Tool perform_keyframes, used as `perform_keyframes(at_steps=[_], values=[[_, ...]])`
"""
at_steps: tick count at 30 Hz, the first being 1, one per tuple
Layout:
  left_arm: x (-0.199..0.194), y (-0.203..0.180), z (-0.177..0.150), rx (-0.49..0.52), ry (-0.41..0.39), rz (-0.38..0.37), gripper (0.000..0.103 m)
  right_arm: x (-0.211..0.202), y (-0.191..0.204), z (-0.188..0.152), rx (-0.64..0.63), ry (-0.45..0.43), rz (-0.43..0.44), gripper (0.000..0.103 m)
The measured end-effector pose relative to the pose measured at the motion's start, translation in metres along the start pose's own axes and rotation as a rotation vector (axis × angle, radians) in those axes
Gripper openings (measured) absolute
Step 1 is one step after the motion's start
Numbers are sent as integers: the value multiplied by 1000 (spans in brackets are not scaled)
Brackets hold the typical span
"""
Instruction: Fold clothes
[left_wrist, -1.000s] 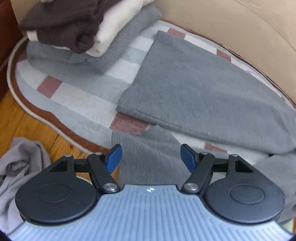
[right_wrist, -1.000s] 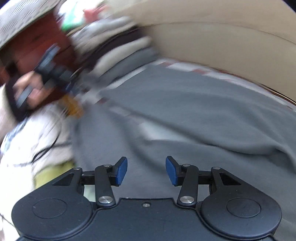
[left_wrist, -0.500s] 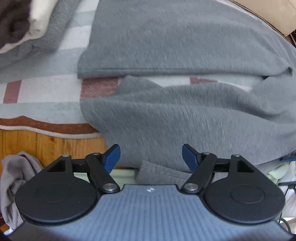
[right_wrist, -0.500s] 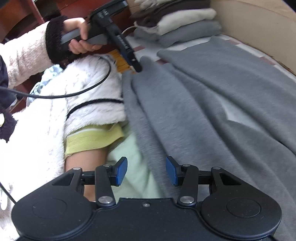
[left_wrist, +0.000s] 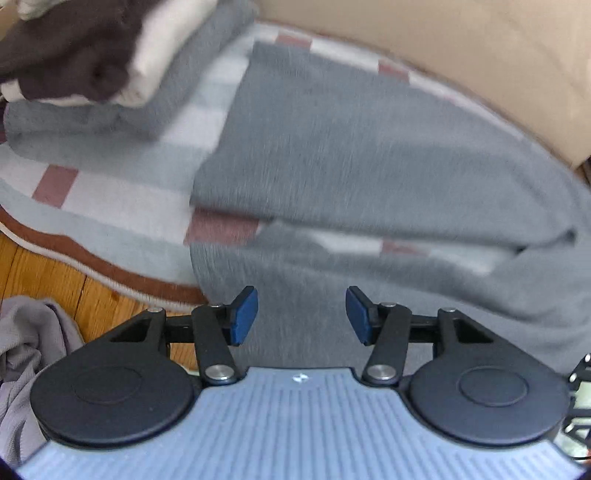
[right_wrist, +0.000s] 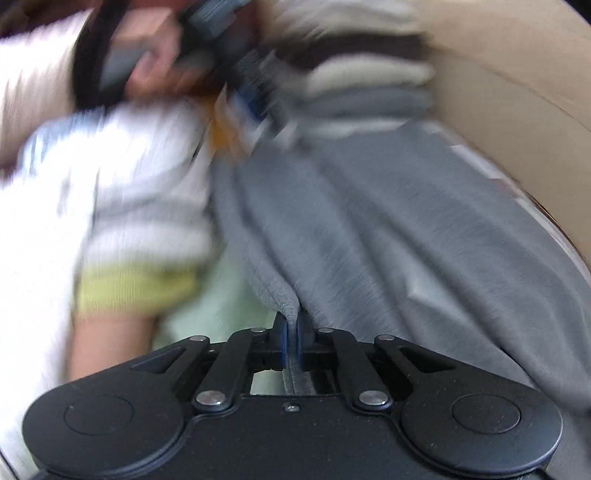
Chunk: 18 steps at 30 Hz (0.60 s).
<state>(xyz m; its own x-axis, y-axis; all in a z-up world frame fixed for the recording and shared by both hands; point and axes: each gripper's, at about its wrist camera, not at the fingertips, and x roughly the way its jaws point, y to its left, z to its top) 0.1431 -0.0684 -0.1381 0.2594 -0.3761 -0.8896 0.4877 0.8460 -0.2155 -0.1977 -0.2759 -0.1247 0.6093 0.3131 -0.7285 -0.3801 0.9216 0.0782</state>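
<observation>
- One grey garment (left_wrist: 369, 155) lies spread over the striped rug (left_wrist: 122, 199), soft, fuzzy and creased into long folds.
- One stack of folded clothes (left_wrist: 110, 62) sits at the rug's far end.
- Right gripper (right_wrist: 291, 339): clamped on the garment's edge.
- Left gripper (left_wrist: 301, 317): half open, jaws closing, above the fabric, gripping nothing.

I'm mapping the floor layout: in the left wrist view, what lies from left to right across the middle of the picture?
Wooden floor → striped rug → grey garment spread on the rug → beige furniture at the far right.
</observation>
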Motion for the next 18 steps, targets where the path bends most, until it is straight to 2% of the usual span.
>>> perform_keyframes(at_steps=[1,3,6,8,11,14,16,18], values=[[-1,-2,2,-3,-6,3,54,-12,-14,4,75,-46,-3,5],[-3,-5,5,-8,-19,8,55,-28,-40,6,175,-102,-69,4],[7,-10,8,-25,-1,20,55,-29,-67,0,215,-58,-246,4],[16,-9,8,-66,20,5,55,-20,-82,-9,265,7,-336,4],[24,-18,1,-117,27,-32,55,-12,-106,-28,425,59,-402,4],[28,-34,-4,-53,40,-25,56,-7,-120,-44,540,62,-437,4],[26,-46,-8,9,45,-30,56,-11,-124,-45,523,55,-505,4],[24,-58,-15,53,44,-73,61,-17,-126,-45,500,47,-538,4]])
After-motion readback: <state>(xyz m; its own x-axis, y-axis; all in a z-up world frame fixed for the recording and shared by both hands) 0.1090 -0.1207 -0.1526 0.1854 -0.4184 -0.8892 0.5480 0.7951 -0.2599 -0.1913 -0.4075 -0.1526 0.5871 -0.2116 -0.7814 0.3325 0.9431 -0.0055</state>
